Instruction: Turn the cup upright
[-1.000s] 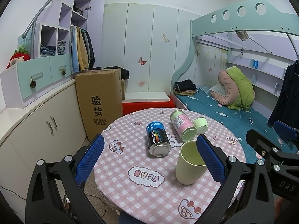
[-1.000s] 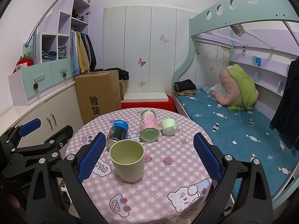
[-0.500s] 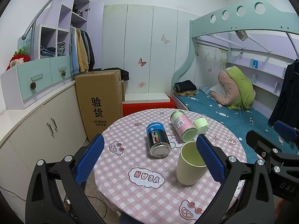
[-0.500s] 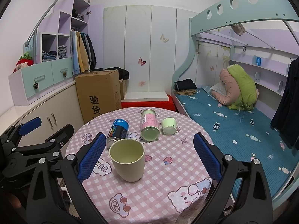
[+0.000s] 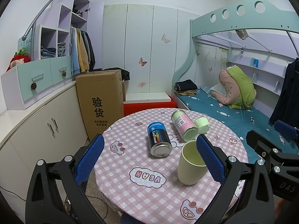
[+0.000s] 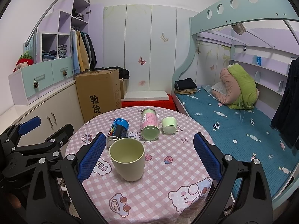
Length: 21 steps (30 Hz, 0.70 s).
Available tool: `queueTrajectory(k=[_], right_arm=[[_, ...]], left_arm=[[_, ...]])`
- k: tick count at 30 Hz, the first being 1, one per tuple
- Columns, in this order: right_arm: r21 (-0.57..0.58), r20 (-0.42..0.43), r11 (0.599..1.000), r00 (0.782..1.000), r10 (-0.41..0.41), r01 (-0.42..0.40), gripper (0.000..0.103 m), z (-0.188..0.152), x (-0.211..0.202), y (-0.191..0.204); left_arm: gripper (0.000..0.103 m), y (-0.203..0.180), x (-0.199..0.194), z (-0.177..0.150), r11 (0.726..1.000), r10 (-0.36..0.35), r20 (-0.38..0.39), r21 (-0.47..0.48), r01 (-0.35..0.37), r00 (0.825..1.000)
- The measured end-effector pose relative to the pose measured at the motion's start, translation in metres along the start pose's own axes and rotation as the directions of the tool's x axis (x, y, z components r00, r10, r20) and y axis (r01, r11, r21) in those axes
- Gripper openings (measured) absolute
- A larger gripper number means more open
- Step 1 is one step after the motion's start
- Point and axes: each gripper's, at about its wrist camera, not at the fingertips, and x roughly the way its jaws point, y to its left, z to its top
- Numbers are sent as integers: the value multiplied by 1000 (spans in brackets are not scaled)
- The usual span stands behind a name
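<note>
A pale yellow-green cup (image 5: 190, 165) stands upright with its mouth up on the round table with the pink checked cloth (image 5: 142, 190); it also shows in the right wrist view (image 6: 129, 159). My left gripper (image 5: 149, 160) is open and empty, hanging over the near part of the table; its right finger overlaps the cup's rim in the view. My right gripper (image 6: 147, 157) is open and empty, with the cup between its fingers in the view, nearer the left one. Neither gripper touches the cup.
A dark can with a blue top (image 5: 158, 139) and a pink can (image 5: 184, 126) lie on their sides behind the cup. A small pale green cup (image 5: 201, 124) lies on its side beside them. A cardboard box (image 5: 101, 100) and a bunk bed (image 5: 233, 112) flank the table.
Both grippers have drifted only slightly; the cup and the cans have stayed where they were.
</note>
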Motion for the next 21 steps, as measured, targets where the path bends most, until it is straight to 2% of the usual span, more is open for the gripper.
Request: queueTrajectory(k=[21], right_arm=[[-2, 1, 1000, 1000, -5, 5, 95, -3, 1, 2]], left_arm=[[95, -1, 2, -2, 1000, -9, -7, -5, 9, 1000]])
